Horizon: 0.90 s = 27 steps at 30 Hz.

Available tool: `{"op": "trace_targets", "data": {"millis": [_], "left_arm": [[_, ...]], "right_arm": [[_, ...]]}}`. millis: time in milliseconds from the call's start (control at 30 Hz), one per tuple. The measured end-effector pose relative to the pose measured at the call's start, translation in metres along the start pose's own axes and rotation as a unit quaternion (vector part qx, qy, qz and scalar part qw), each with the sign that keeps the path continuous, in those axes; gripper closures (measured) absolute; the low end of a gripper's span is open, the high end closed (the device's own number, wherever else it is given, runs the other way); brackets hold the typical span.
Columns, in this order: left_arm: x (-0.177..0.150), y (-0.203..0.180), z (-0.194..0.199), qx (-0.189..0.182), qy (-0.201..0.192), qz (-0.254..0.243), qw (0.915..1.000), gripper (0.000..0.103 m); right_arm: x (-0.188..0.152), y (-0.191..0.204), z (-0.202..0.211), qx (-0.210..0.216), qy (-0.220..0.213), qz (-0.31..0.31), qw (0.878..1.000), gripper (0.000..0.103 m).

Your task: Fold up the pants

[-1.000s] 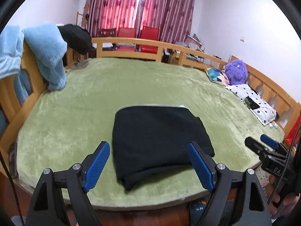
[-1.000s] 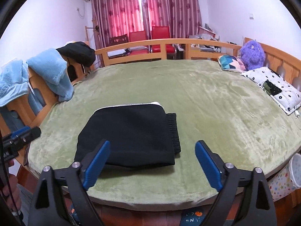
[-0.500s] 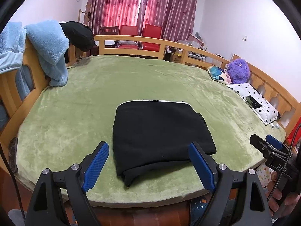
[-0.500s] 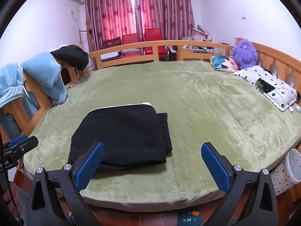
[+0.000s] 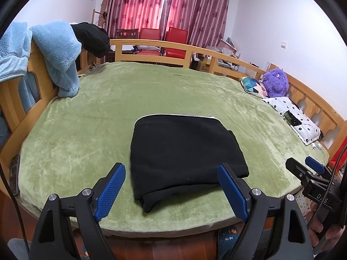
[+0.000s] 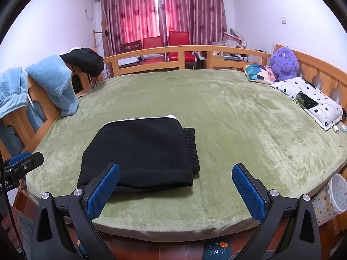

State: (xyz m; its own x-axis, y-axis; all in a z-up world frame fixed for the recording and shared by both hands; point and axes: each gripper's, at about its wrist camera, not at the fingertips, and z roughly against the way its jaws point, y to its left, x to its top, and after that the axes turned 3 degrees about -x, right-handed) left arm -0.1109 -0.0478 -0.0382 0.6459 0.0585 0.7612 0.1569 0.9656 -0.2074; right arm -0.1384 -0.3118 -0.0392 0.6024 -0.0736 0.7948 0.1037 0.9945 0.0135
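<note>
Both grippers wide open, empty; pants [image 5: 184, 153] folded.

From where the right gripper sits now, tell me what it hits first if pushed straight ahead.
Most likely the green blanket, just right of the folded black pants. The open right gripper is empty, and only its left finger lines up with the pants; depth is uncertain.

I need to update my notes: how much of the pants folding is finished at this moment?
Done: the black pants lie as a compact folded stack on the green blanket, waistband at one side. In hand: nothing; the left gripper and right gripper are open, off the fabric. Left: apparently nothing, perhaps only tidying.
</note>
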Motion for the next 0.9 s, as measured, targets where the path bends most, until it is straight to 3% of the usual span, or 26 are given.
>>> {"op": "trace_targets", "data": {"millis": [900], "left_arm": [[-0.0041,-0.0033,0.0028,0.007,-0.001,0.004,1.0000,0.017]], "right_arm": [[0.0008,-0.0010,0.0000,0.004,0.001,0.000,1.000,0.001]]}}
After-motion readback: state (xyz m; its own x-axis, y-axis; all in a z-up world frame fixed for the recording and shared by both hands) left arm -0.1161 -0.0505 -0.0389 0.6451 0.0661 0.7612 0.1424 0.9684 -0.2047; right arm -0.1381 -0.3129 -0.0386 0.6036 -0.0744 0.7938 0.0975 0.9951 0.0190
